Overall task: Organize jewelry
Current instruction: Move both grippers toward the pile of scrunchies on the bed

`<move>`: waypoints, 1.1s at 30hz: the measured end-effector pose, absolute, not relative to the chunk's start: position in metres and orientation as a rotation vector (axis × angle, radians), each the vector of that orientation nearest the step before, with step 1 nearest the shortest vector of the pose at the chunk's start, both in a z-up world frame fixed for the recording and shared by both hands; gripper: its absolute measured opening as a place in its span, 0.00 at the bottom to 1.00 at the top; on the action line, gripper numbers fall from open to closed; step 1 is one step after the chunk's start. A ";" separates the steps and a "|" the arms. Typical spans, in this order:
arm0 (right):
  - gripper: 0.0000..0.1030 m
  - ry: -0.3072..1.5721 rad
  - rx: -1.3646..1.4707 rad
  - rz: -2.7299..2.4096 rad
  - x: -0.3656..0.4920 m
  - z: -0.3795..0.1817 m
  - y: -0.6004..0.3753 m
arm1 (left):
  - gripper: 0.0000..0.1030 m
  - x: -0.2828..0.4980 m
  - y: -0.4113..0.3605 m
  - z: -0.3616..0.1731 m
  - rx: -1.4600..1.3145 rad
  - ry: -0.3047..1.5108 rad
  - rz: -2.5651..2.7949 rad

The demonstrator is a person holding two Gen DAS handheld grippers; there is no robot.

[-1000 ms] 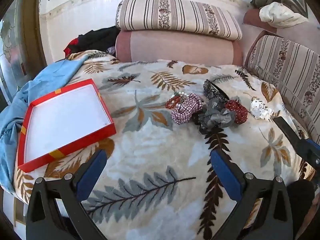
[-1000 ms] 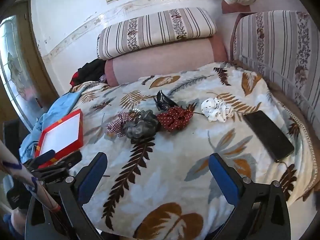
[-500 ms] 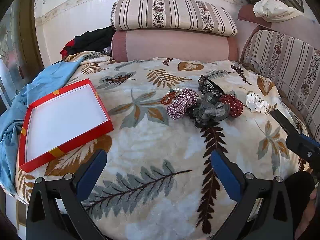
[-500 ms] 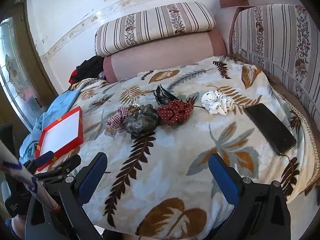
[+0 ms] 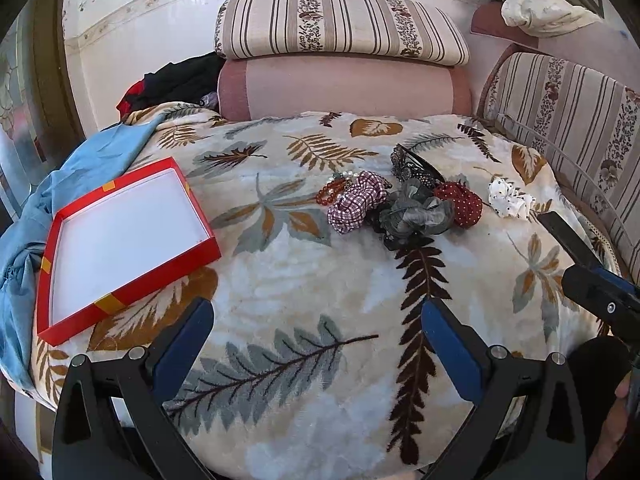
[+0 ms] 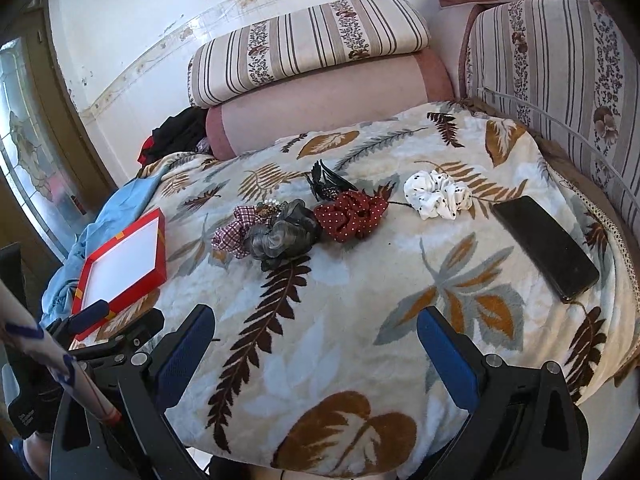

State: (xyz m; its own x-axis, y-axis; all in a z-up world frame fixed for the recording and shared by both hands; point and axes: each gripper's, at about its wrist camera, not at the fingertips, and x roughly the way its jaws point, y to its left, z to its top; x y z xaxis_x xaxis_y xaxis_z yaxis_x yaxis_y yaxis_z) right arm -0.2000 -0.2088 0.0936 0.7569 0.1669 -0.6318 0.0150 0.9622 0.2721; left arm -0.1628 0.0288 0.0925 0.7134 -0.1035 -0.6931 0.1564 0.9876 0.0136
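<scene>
Jaws spread wide on both sides, nothing between them: the left gripper (image 5: 316, 332) hovers low over the leaf-print blanket (image 5: 304, 300), and the right gripper (image 6: 316, 340) does the same further along the near edge, its blue pads well apart. Up ahead, the jewelry lies in a loose row across the middle of the blanket. Its long axis runs left to right in both views. Reading that row from the left: a red bead bracelet (image 5: 330, 194) tucked against the checked scrunchie (image 5: 356, 204), then the grey scrunchie (image 5: 416, 214), then the red dotted scrunchie (image 5: 460, 202), all touching or overlapping. Behind them sits a black hair claw (image 6: 326, 184), its long body angled toward the back cushions. Standing apart at the right end is the white dotted scrunchie (image 6: 436, 196). Over at the blanket's left edge lies the red box (image 5: 124, 248), shallow, white inside, one corner pointing toward the pile and resting just beside a blue cloth (image 5: 68, 184). A wide stretch of bare blanket separates the box from the jewelry, and more lies between both grippers and the row. On the right, a black phone (image 6: 544, 248) lies near the blanket's edge, long axis running toward the striped cushion (image 6: 560, 80).
</scene>
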 end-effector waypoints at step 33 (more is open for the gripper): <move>0.90 0.753 0.357 0.062 -0.162 0.073 -0.256 | 1.00 -0.067 0.044 0.093 -0.037 0.771 -0.334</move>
State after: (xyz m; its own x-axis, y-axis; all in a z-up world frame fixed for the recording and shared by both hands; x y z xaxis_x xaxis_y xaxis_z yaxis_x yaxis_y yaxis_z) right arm -0.1621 -0.2563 0.0733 0.7305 0.1814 -0.6583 0.0722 0.9381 0.3387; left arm -0.0671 0.0444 0.0926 0.6674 -0.3091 -0.6775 0.2823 0.9469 -0.1540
